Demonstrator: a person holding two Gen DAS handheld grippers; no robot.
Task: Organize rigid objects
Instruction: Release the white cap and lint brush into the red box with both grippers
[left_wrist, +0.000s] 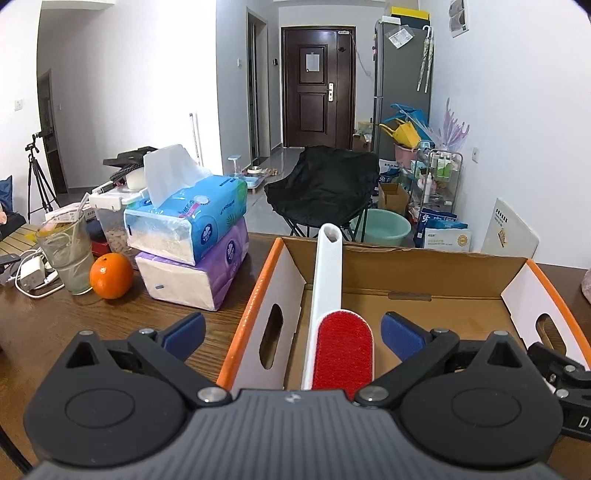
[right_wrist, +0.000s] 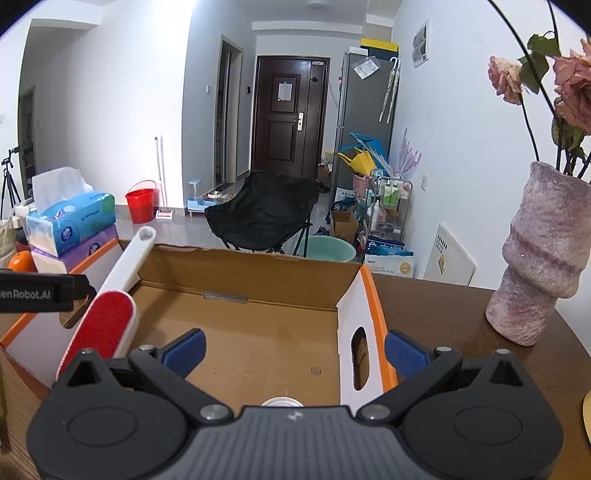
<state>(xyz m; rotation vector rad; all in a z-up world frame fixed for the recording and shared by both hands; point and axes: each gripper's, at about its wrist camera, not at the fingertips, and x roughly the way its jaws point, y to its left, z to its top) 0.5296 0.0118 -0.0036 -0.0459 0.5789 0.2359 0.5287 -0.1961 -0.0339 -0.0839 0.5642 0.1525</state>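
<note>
A white lint brush with a red pad leans inside an open cardboard box with orange rims, its handle resting over the far left wall. My left gripper is open, its blue pads on either side of the brush head without touching it. In the right wrist view the brush lies at the box's left side. My right gripper is open and empty over the box's right part, one pad inside and one outside the right wall. A small white round thing peeks just under it.
Left of the box stand two stacked tissue packs, an orange, a glass and chargers on the wooden table. A pink vase with dried roses stands right of the box. A black chair is beyond the table.
</note>
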